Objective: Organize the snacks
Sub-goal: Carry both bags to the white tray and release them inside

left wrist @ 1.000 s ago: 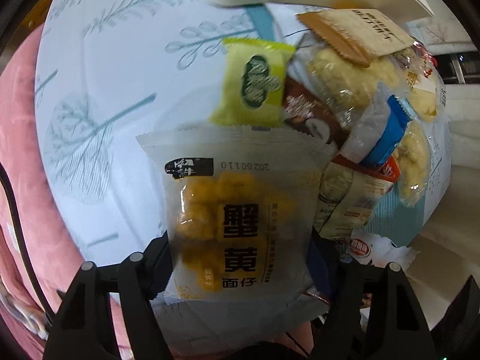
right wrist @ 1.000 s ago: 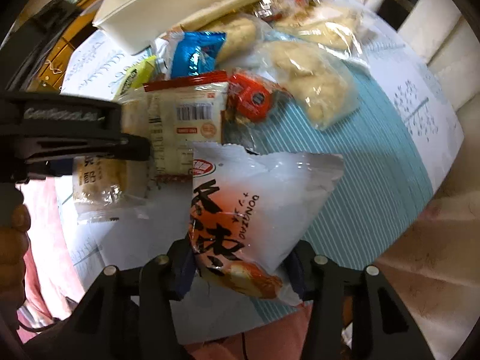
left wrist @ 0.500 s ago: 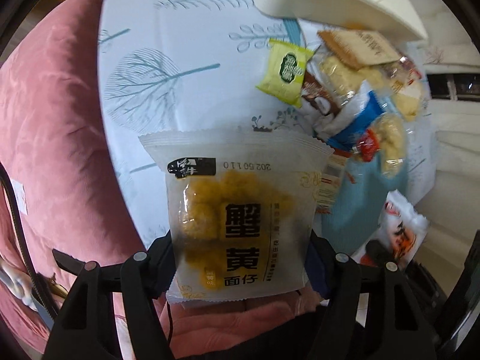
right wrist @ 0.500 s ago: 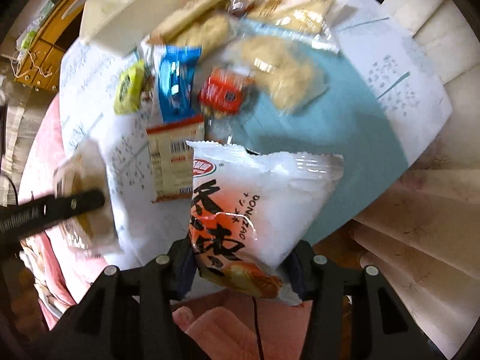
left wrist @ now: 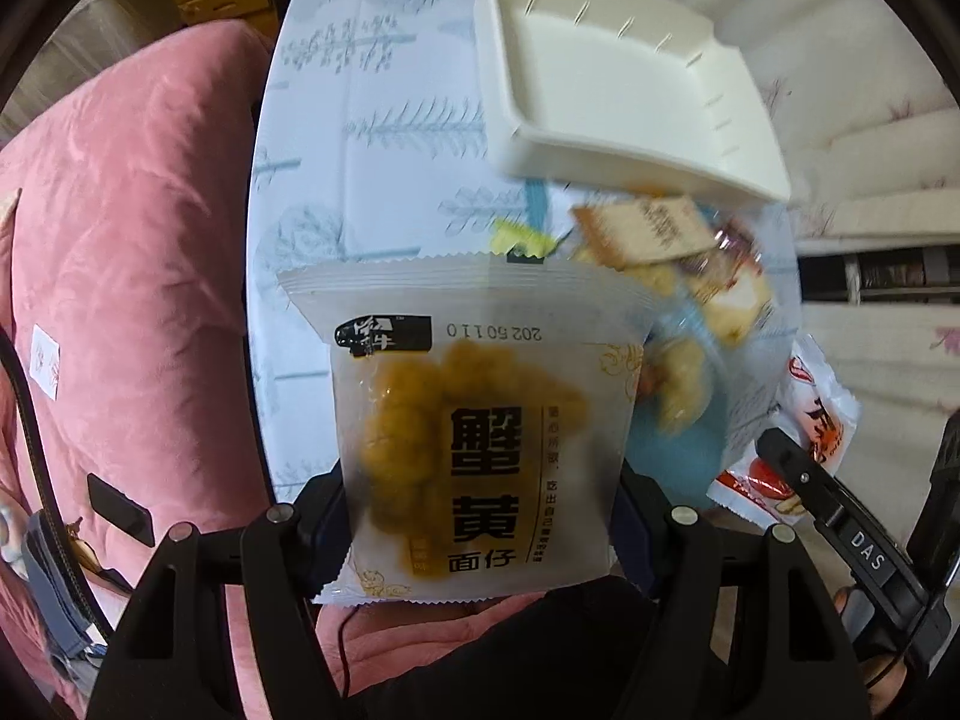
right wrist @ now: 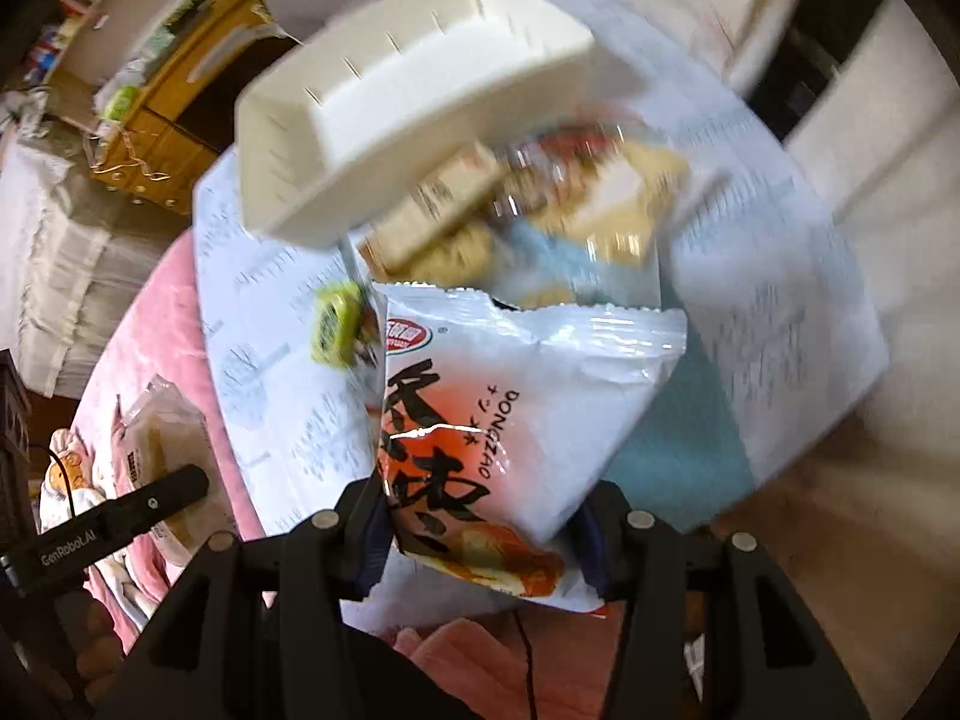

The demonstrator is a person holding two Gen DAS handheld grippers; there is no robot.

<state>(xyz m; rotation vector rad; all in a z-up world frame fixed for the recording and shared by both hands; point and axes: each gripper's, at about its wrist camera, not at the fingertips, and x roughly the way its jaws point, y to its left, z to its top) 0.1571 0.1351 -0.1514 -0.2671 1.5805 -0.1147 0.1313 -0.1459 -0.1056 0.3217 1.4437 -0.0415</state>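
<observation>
The left gripper point(left wrist: 480, 516) has its two fingers clamped on the side edges of a frosted packet of yellow puffed snacks point(left wrist: 474, 426), one pad on each side of the lower half, so that the packet stands up between the fingers with its sealed top edge away from the camera and its big black characters readable. The packet hangs above a round table point(left wrist: 372, 138) with a pale tree-print cloth, and a pink cushion point(left wrist: 132, 276) lies to the left of the table. The right gripper point(right wrist: 480, 531) is likewise closed on a white and orange snack bag point(right wrist: 516, 420), gripped near its bottom corner, the bag leaning to the right and its torn-looking top edge pointing away from the fingers. Beyond both packets sits a white rectangular tray point(left wrist: 624, 78), nothing visible in it, at the far side of the table. Just in front of the tray lies a loose heap of other snacks point(left wrist: 678, 276) (blurred, so the single packets are hard to tell apart), with a small yellow-green packet point(right wrist: 336, 327) at its left edge on the cloth.
</observation>
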